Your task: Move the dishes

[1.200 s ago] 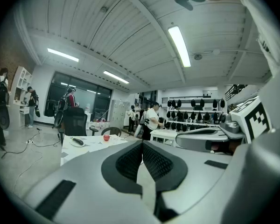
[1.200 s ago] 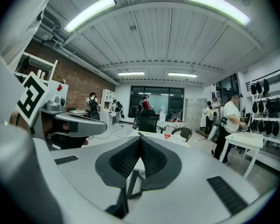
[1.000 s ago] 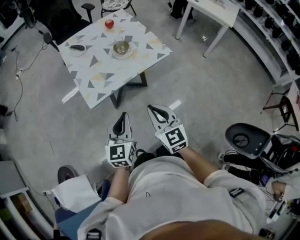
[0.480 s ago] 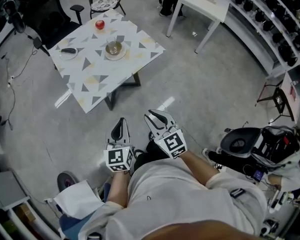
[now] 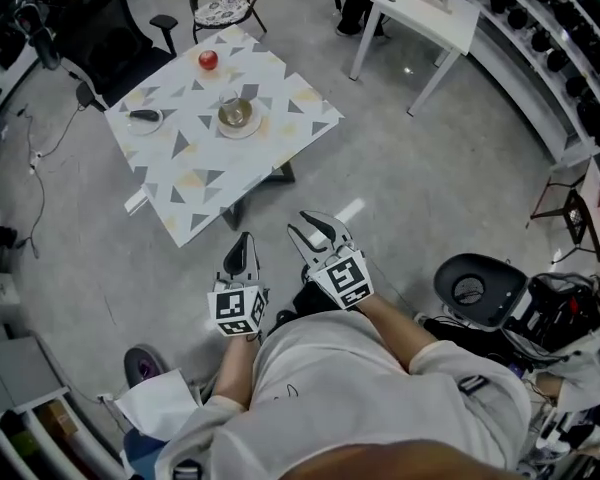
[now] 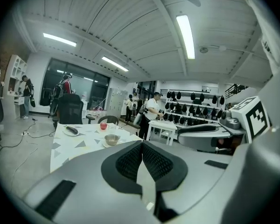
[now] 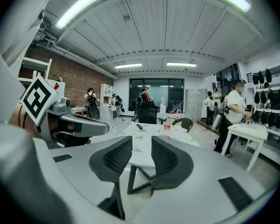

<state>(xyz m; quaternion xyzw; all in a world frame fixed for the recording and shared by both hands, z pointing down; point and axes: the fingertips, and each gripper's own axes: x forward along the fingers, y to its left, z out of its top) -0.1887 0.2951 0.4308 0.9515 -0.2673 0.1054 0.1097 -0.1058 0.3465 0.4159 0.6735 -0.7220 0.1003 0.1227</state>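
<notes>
Sitting apart, the brownish bowl on its white saucer (image 5: pixel 236 114) and a small white plate (image 5: pixel 151 128) bearing a dark oblong item (image 5: pixel 144 116) occupy the square triangle-patterned table (image 5: pixel 195 173), a red apple (image 5: pixel 208 60) beyond. Both tools hang well short of it: left gripper (image 5: pixel 243 240) pressed together, right gripper (image 5: pixel 316 224) slightly spread, both empty, judged a carrying posture before approach.

On table (image 5: pixel 195 183): bowl (image 5: pixel 235 113) on plate (image 5: pixel 254 126), centre; apple (image 5: pixel 208 60) behind; second plate (image 5: pixel 152 126) left.
</notes>
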